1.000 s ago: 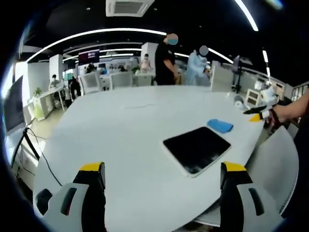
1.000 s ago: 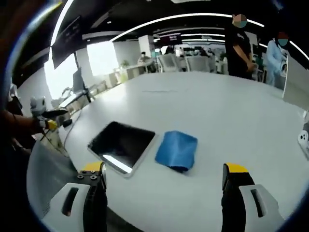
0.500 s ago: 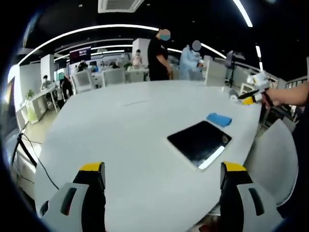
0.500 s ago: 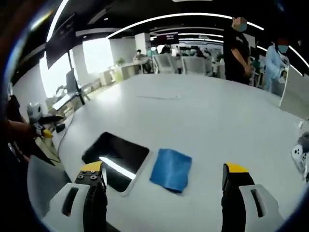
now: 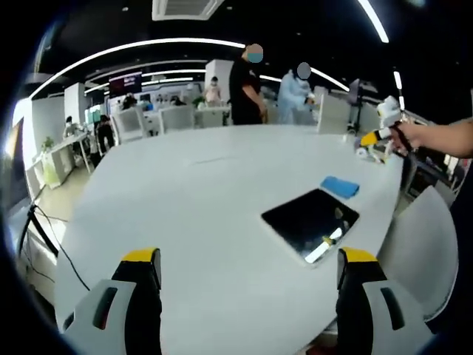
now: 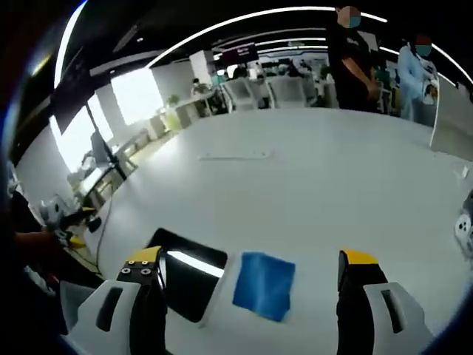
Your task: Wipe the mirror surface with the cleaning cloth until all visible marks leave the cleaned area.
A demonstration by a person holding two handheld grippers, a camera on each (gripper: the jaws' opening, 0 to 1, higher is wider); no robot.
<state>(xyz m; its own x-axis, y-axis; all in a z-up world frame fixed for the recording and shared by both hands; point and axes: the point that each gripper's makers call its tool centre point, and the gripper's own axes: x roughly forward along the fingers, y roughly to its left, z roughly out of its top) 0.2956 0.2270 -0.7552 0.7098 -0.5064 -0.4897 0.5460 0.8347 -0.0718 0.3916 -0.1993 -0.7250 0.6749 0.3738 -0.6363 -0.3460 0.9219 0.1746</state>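
Observation:
The mirror [image 5: 310, 224] is a dark, glossy rectangle lying flat near the right edge of the white table [image 5: 192, 207]. It reflects a strip of ceiling light. The blue cleaning cloth [image 5: 341, 187] lies flat just beyond the mirror's far corner. In the right gripper view the mirror [image 6: 185, 277] and the cloth [image 6: 264, 285] sit side by side between my jaws. My left gripper [image 5: 247, 296] is open, well short of the mirror, with nothing in it. My right gripper [image 6: 247, 294] is open above the cloth. A hand holds the right gripper [image 5: 380, 134] above the table's right edge.
Two people [image 5: 251, 92] stand past the table's far side among desks and chairs. A white chair [image 5: 421, 248] stands at the table's right. Cables [image 5: 44, 237] hang at the left. A small white object [image 6: 465, 222] lies near the right edge.
The right gripper has risen, so the mirror and cloth now sit lower in its view. On the table both stay in place. Both grippers remain open.

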